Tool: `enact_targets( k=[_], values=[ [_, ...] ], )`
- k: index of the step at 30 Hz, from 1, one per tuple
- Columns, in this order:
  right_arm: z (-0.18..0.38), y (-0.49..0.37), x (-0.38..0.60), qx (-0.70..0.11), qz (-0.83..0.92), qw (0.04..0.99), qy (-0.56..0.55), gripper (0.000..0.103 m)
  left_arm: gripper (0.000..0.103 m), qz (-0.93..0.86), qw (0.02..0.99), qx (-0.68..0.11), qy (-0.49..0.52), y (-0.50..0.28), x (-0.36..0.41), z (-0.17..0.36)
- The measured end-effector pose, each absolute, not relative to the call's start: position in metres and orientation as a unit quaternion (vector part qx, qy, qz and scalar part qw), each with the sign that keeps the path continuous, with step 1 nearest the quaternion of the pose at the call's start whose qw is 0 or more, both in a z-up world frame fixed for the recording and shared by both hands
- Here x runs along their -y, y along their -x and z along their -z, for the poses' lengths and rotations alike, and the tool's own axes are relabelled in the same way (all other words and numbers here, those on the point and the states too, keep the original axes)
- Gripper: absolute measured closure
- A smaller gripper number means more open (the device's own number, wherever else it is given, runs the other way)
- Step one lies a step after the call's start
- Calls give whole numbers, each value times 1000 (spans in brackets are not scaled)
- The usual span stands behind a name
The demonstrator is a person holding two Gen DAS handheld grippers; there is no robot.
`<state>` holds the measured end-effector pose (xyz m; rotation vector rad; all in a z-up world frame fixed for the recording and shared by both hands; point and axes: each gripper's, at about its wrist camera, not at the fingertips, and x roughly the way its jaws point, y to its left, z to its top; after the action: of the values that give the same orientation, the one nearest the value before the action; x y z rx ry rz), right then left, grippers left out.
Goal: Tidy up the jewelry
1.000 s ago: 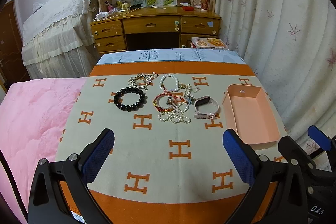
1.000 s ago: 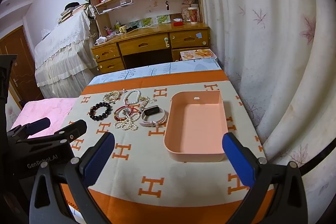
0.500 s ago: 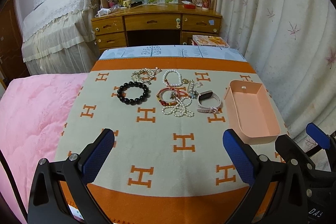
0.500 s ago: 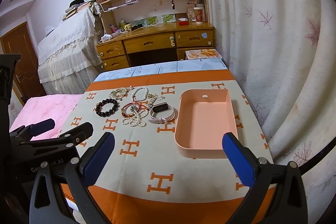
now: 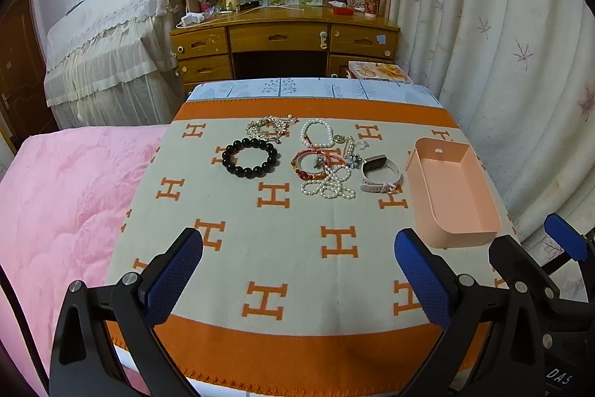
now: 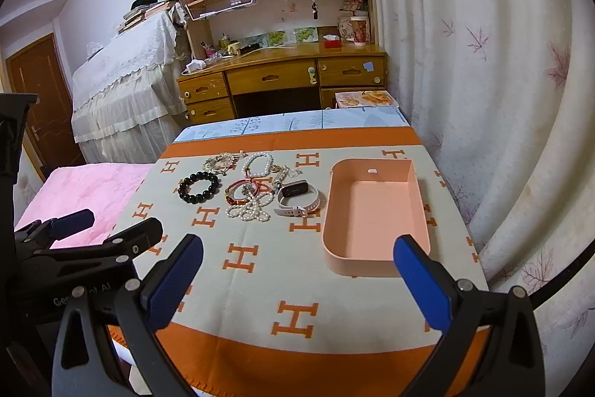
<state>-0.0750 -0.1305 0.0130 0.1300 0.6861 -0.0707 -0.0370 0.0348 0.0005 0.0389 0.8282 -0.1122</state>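
Several pieces of jewelry lie on an orange-and-cream H-patterned cloth (image 5: pixel 275 240): a black bead bracelet (image 5: pixel 250 157), a silver chain (image 5: pixel 269 128), a pearl bracelet (image 5: pixel 316 133), a red cord bracelet (image 5: pixel 311 163), a pearl necklace (image 5: pixel 329 185) and a pink smartwatch (image 5: pixel 381 173). An empty pink tray (image 5: pixel 452 196) stands to their right. My left gripper (image 5: pixel 297 281) is open and empty, well short of the jewelry. My right gripper (image 6: pixel 297 281) is open and empty, near the tray's (image 6: pixel 375 214) front edge. The black bead bracelet (image 6: pixel 198 187) and smartwatch (image 6: pixel 297 198) also show in the right wrist view.
A pink quilt (image 5: pixel 63 196) lies left of the cloth. A wooden desk (image 5: pixel 286 39) with shelves stands behind. A white curtain (image 5: pixel 502 62) hangs close on the right. A lace-covered piece of furniture (image 5: pixel 108 51) stands at the back left.
Both grippers have drawn back and risen a little, so the jewelry and tray look farther away. Both stay open and empty. Nothing on the cloth has moved.
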Motion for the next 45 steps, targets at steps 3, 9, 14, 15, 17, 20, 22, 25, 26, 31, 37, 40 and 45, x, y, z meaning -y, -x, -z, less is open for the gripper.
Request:
enact_targets(
  k=[3, 9, 14, 15, 17, 20, 22, 25, 26, 31, 37, 40, 45],
  values=[
    [-15, 77, 127, -334, 34, 940, -61, 0, 1, 58, 913, -404, -12, 38, -39, 0],
    [-16, 79, 125, -332, 34, 941, -60, 0, 1, 60, 912, -405, -10, 41, -43, 1],
    [-15, 80, 123, -332, 34, 941, -60, 0, 1, 60, 912, -405, -9, 43, -45, 1],
    [-15, 80, 122, -332, 34, 941, -59, 0, 1, 60, 912, -406, -10, 44, -46, 2],
    [-14, 80, 123, -332, 34, 941, -60, 0, 1, 60, 912, -405, -11, 44, -46, 2],
    [-13, 80, 123, -333, 33, 940, -61, 0, 1, 59, 913, -404, -14, 45, -47, 3],
    [-12, 81, 121, -334, 34, 940, -61, 0, 1, 58, 913, -403, -16, 45, -47, 4],
    [-12, 82, 120, -334, 36, 940, -58, 0, 1, 61, 912, -404, -15, 43, -45, 3],
    [-12, 80, 121, -335, 37, 940, -57, 0, 1, 62, 913, -404, -14, 42, -45, 3],
    [-13, 76, 118, -335, 37, 941, -39, 0, 1, 62, 914, -401, -16, 34, -43, 1],
    [-16, 65, 115, -339, 27, 940, -21, 0, 1, 74, 911, -405, -13, 19, -43, 3],
    [-20, 57, 114, -341, 18, 940, -16, 0, 1, 78, 909, -408, -32, 11, -40, 6],
    [-33, 38, 115, -344, -12, 939, -18, 0, 1, 112, 896, -427, -57, -4, -40, 4]
  ],
)
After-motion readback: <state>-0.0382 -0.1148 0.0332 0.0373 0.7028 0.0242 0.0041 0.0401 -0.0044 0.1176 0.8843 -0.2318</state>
